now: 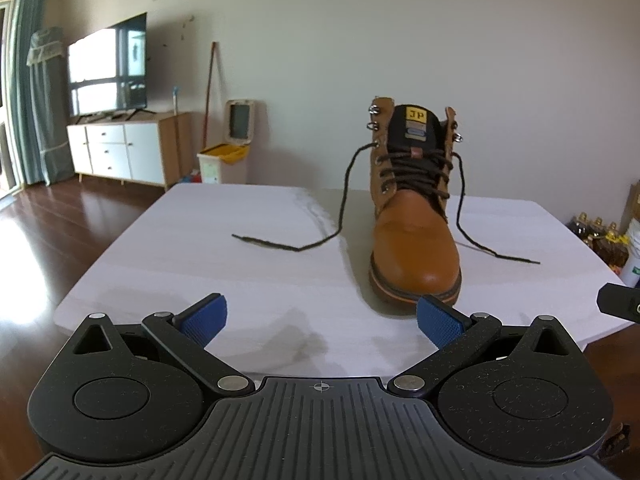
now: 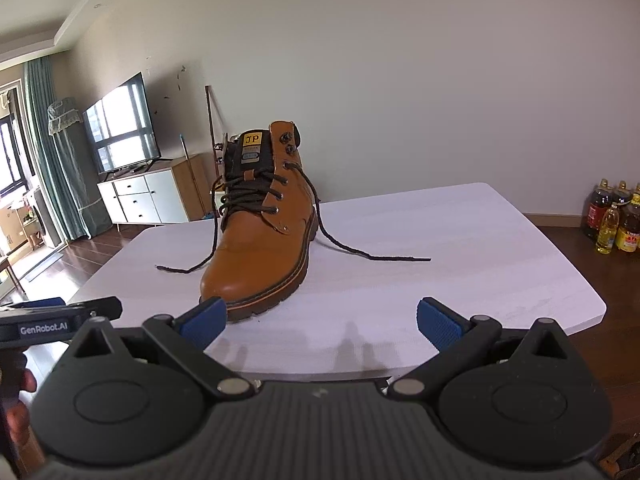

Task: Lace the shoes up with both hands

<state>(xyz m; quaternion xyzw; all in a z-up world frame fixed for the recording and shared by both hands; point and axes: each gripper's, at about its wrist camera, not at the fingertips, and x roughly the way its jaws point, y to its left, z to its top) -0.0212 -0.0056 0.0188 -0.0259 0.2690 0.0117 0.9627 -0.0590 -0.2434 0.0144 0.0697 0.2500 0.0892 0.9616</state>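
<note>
Boot (image 1: 414,216) stands upright on the white table (image 1: 200,248), toe toward both tools, just ahead of the left gripper (image 1: 320,320) off its right finger and ahead-left of the right gripper (image 2: 320,320); lower eyelets are laced, the top hooks are bare, so I'd call it partly done with the upper lacing and the tie left. Both grippers are spread wide and empty; the left lace end (image 1: 272,242) trails on the table ahead of the left one, the right lace end (image 2: 376,255) ahead of the right one. Containers: only a lidded bin (image 1: 224,160) with a yellow rim far ahead-left on the floor, contents not visible.
</note>
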